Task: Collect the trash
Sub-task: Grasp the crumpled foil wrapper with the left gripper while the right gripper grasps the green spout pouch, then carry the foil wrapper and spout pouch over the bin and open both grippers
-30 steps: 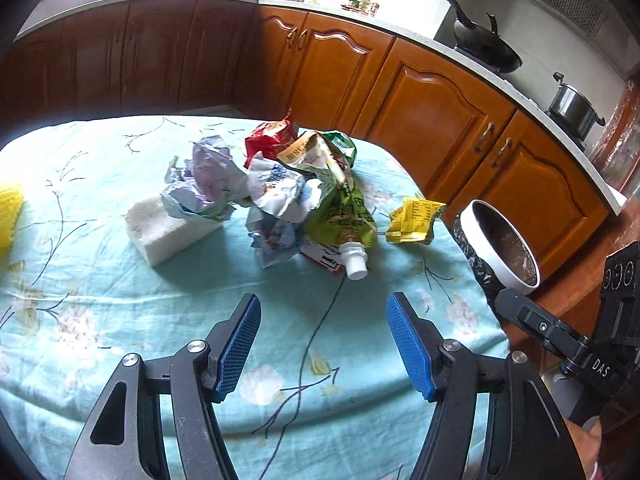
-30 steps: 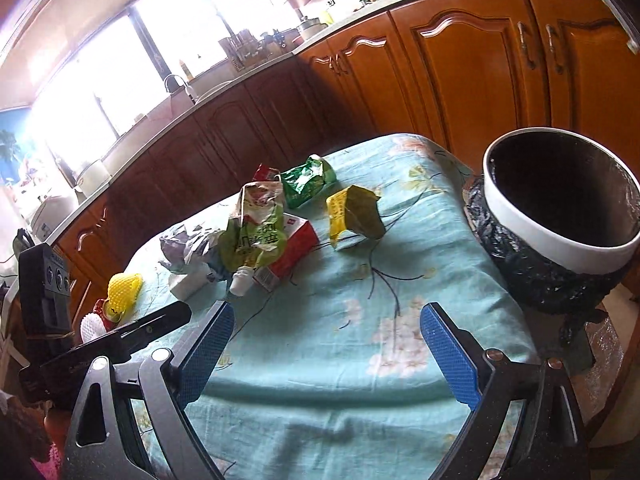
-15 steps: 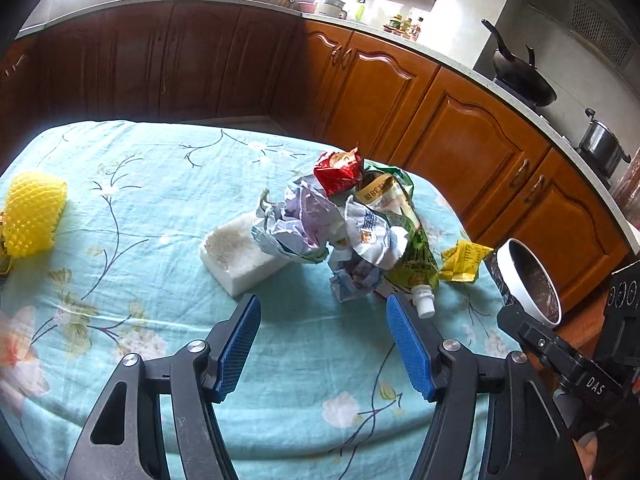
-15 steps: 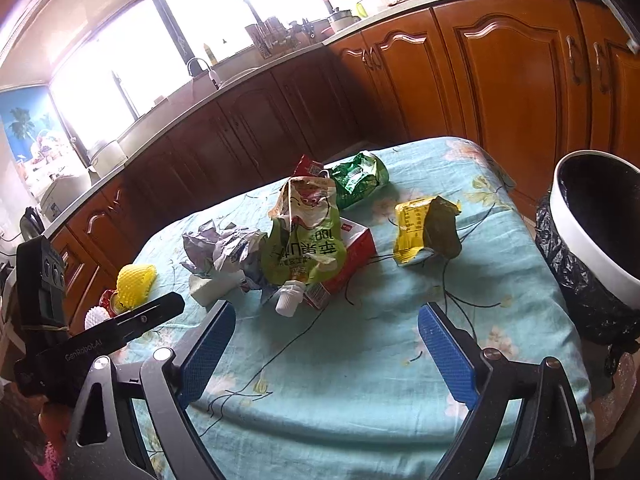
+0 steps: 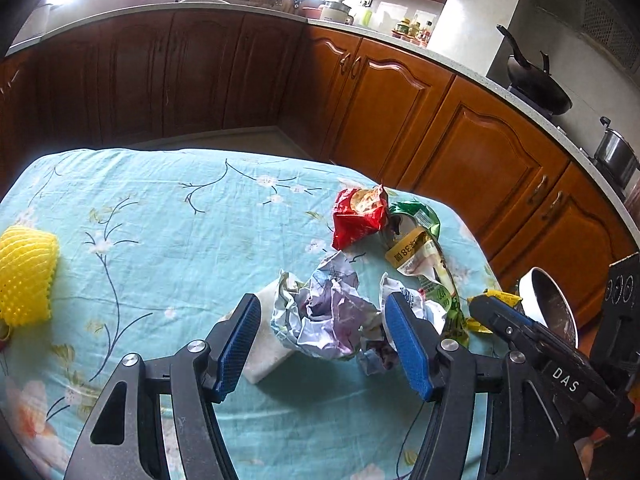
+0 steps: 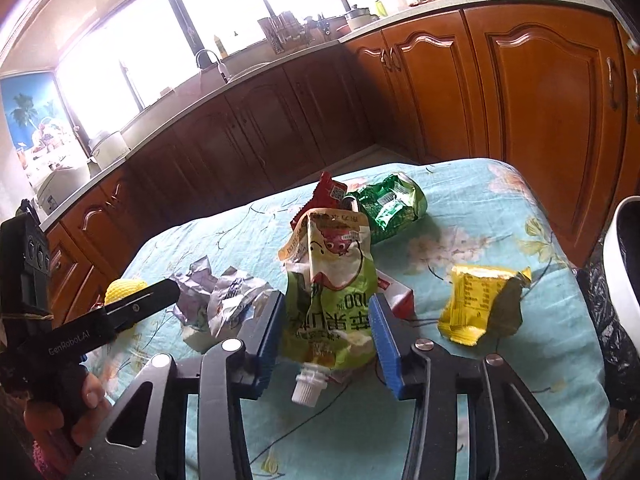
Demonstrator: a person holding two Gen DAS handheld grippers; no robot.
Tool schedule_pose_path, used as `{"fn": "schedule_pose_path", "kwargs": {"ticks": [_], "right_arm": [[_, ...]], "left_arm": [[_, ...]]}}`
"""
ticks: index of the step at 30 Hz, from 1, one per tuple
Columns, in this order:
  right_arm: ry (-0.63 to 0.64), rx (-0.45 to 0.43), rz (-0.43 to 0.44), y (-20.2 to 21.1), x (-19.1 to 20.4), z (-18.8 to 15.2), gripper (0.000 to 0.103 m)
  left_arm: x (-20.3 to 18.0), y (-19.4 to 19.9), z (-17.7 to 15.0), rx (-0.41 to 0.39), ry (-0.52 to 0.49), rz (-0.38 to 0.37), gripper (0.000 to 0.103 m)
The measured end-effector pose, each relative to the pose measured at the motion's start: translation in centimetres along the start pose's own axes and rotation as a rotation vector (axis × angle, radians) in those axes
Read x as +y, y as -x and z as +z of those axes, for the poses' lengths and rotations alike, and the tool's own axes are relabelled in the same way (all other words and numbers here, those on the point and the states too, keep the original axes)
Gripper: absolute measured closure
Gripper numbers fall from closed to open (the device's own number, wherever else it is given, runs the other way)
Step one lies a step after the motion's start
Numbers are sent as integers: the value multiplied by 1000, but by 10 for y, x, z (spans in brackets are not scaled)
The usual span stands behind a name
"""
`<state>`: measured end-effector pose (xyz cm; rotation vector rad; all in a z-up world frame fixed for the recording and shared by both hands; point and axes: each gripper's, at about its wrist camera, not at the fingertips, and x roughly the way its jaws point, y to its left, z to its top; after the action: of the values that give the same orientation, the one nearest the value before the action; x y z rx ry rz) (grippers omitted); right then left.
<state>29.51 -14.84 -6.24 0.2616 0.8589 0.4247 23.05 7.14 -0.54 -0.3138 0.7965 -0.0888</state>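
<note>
Right tongs point(image 6: 326, 334) are closing around the green pouch point(image 6: 334, 280), pads not clearly pressing. Left tongs point(image 5: 324, 344) gape, holding nothing, astride crumpled paper point(image 5: 326, 312) left of the pouch.

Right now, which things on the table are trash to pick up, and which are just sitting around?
Trash job:
green drink pouch
crumpled paper
red wrapper
yellow wrapper
green bag
white bin

Just around:
yellow foam net
wok
steel pot
</note>
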Motion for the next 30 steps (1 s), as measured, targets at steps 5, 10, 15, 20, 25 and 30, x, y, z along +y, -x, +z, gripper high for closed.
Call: {"fn": "schedule_pose_path", "kwargs": {"ticks": [5, 10, 15, 20, 25, 30], "right_arm": [[34, 44, -24, -29, 4, 6, 81], [76, 41, -20, -21, 10, 0, 93], [61, 43, 6, 4, 6, -11, 95], [42, 28, 1, 39, -5, -25, 95], [-8, 17, -38, 69, -29, -40, 95], [-58, -9, -80, 94, -53, -48, 95]], "left_arm": [[-1, -24, 6, 56, -19, -2, 60], [-5, -18, 1, 43, -48, -20, 82], [-6, 1, -9, 39, -30, -68, 85], [-15, 28, -23, 13, -41, -114, 86], [-32, 42, -38, 25, -74, -177, 86], [-58, 40, -48, 51, -121, -220, 86]]}}
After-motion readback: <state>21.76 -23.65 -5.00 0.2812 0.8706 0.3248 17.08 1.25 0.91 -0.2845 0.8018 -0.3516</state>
